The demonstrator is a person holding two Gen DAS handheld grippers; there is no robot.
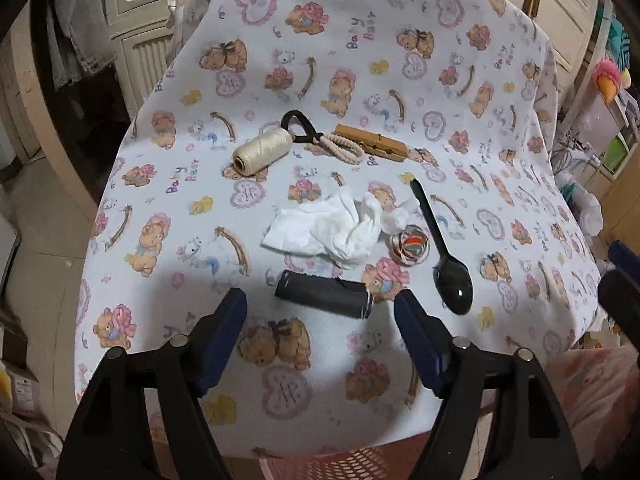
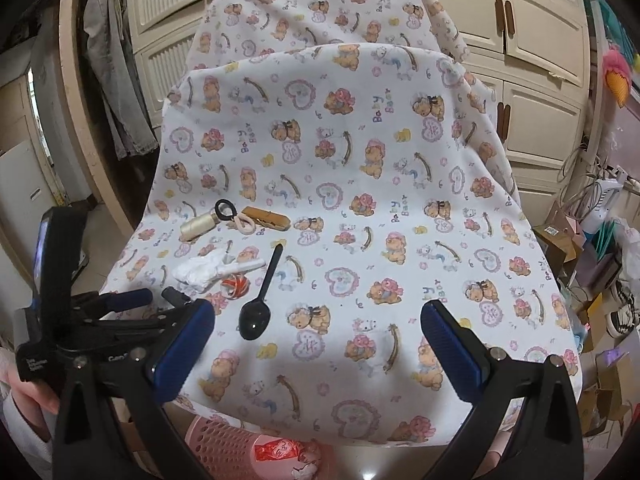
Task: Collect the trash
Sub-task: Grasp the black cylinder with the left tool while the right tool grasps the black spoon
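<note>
Just ahead of the open, empty left gripper [image 1: 320,312], a black cylinder [image 1: 324,294] lies crosswise between its jaws on the bear-print cloth [image 1: 400,40] (crumpled tissue [image 1: 332,228] beyond), nearer than the equally open, empty right gripper [image 2: 316,328].

Thread spool [image 1: 262,151], clothespin [image 1: 372,141], black spoon [image 1: 448,258] — lying on teddy-bear cloth [image 1: 360,60].

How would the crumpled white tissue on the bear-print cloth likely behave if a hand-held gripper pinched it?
The tissue looks thin and creased, so it would probably crush and hang limp. It seems very light, likely lifting easily. Its loose folds spread wide, so part may trail.
</note>
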